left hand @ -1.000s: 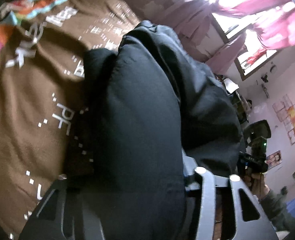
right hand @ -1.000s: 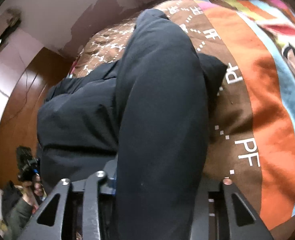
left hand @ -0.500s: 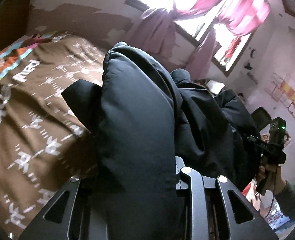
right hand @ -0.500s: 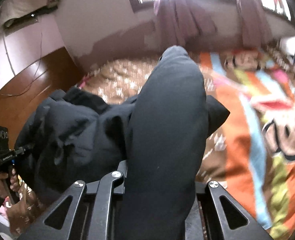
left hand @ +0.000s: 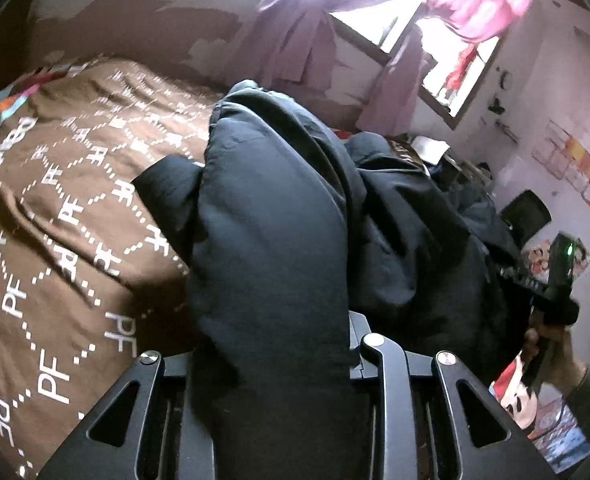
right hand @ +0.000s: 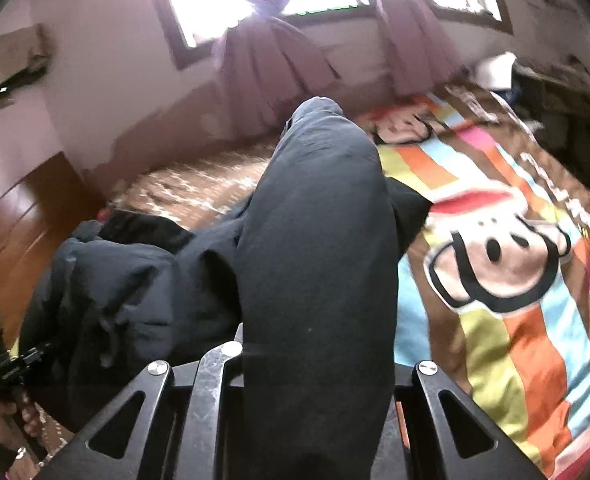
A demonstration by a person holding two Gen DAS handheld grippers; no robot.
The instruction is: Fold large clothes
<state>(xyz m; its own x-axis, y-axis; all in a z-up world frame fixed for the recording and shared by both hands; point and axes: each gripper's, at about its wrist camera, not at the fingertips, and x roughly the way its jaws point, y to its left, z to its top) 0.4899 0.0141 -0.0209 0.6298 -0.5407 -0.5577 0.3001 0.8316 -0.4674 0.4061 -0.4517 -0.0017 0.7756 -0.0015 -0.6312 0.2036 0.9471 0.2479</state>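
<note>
Both cameras have tilted upward over the last second: one second ago we looked down onto the bedspread, and now the window and curtains fill the far part of each view, so we judge that both hand-held grippers have been raised with the garment.

1. Grip state. We see the left hand-held gripper clamped on a thick fold of the black padded jacket; the cloth fills the gap between its fingers. The right hand-held gripper is likewise clamped on a fold of the same jacket.

2. Position of the garment. The jacket hangs between the two grippers above the bed. In the left view, its bulk sags to the right, toward the right hand-held gripper. In the right view, the bulk sags to the left, and the cartoon bedspread lies to the right.

3. Step in hand. We judge this to be the lift-and-carry phase of a fold: the gripped edge is raised, and the rest is bunched and not yet flat.

4. Next move. We expect to carry both grips together across the garment, keeping them level, then lower the edge onto the bed before releasing. Uneven height is likely to skew the fold; the padding may spring back.
</note>
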